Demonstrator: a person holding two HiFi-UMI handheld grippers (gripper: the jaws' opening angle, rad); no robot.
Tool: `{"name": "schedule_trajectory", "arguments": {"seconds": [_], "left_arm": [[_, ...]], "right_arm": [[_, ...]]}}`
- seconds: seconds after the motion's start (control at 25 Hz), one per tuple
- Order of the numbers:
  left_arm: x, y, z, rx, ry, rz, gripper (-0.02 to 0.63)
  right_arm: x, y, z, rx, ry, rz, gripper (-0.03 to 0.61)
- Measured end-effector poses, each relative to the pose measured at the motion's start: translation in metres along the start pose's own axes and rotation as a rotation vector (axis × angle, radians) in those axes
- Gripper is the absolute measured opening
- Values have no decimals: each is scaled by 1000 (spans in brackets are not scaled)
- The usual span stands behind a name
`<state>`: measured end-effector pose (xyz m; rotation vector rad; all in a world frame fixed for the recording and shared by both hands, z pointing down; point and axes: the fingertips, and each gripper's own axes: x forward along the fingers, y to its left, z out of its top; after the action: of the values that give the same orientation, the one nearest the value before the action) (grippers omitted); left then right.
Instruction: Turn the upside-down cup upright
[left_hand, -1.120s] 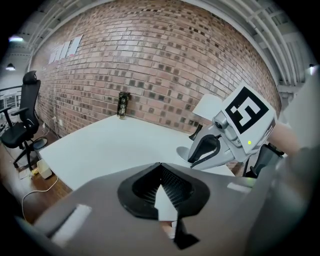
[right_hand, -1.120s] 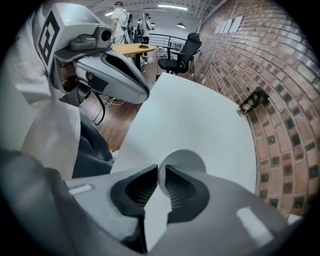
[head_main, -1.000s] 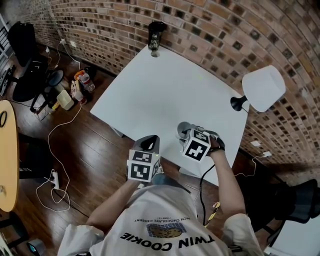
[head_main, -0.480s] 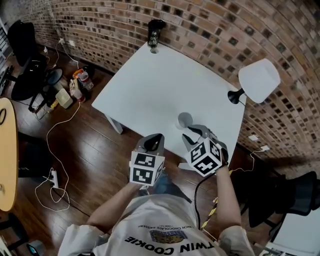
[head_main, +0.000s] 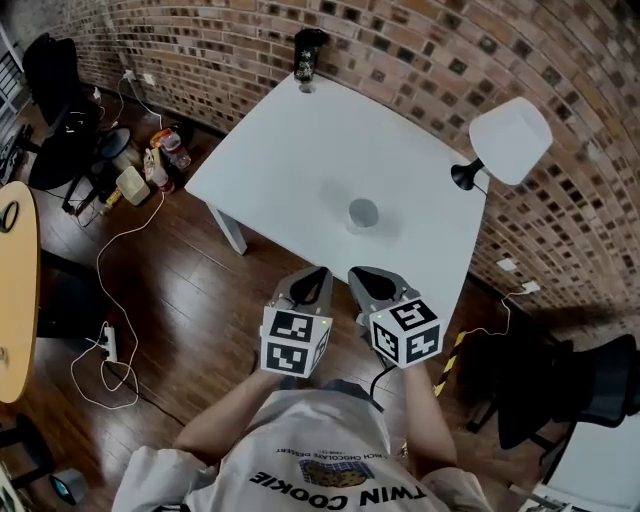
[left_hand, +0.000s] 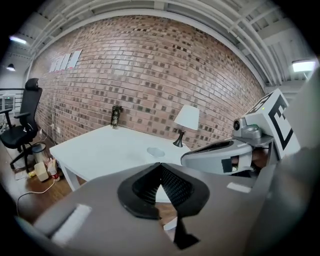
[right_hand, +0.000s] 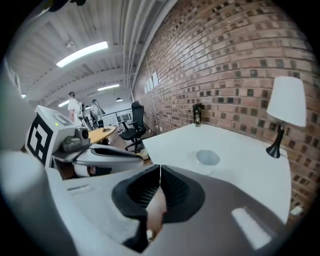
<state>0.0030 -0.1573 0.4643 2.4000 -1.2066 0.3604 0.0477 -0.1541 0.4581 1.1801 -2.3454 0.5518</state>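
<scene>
I see the small white cup (head_main: 362, 213) standing upright on the white rectangular table (head_main: 300, 150), its open mouth facing up, roughly mid-table and a little toward the near edge. It stands alone, touched by nothing. I hold both grippers side by side off the table's near edge, above the brown wooden floor (head_main: 170, 300) and well apart from the cup. The left gripper (head_main: 305, 284) has its black ribbed pads pressed together with nothing between them. The right gripper (head_main: 371, 283) has just been closing its jaws, and they now meet tip to tip, also empty. From the right gripper view the cup sits ahead and slightly to the right of the jaw tips. A table lamp with a white shade and black base (head_main: 505, 145) stands by the table's right edge, near the brick wall (head_main: 420, 50), and a dark bottle (head_main: 307, 58) stands at the far corner.
</scene>
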Motion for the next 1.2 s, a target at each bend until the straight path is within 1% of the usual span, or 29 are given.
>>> {"name": "schedule_trajectory", "arguments": {"seconds": [0.08, 0.2, 0.28, 0.4, 0.52, 0.72, 0.84, 1.04, 1.2], "left_arm": [[-5, -16, -3, 8, -11, 9, 6], [-13, -44, -9, 19, -23, 27, 6], [-19, -63, -16, 24, -30, 42, 6], [-27, -94, -26, 31, -35, 67, 6], [-37, -128, -38, 42, -47, 84, 6], [-54, -180, -60, 63, -53, 109, 6], [-67, -205, -73, 74, -54, 135, 6], [-86, -236, -91, 91, -43, 169, 6], [-98, -251, -98, 97, -44, 181, 6]], "right_arm": [[-12, 6, -7, 28, -47, 6, 3], [-34, 13, -23, -16, -80, -10, 3], [-52, 16, -33, -16, -110, -16, 3], [-86, 12, -42, 10, -176, -50, 3], [-121, 9, -58, 8, -217, -81, 3], [-167, 9, -90, 16, -243, -87, 3], [-192, 12, -108, 30, -249, -73, 3], [-221, 23, -132, 40, -255, -27, 3], [-235, 32, -142, 22, -261, -19, 3]]}}
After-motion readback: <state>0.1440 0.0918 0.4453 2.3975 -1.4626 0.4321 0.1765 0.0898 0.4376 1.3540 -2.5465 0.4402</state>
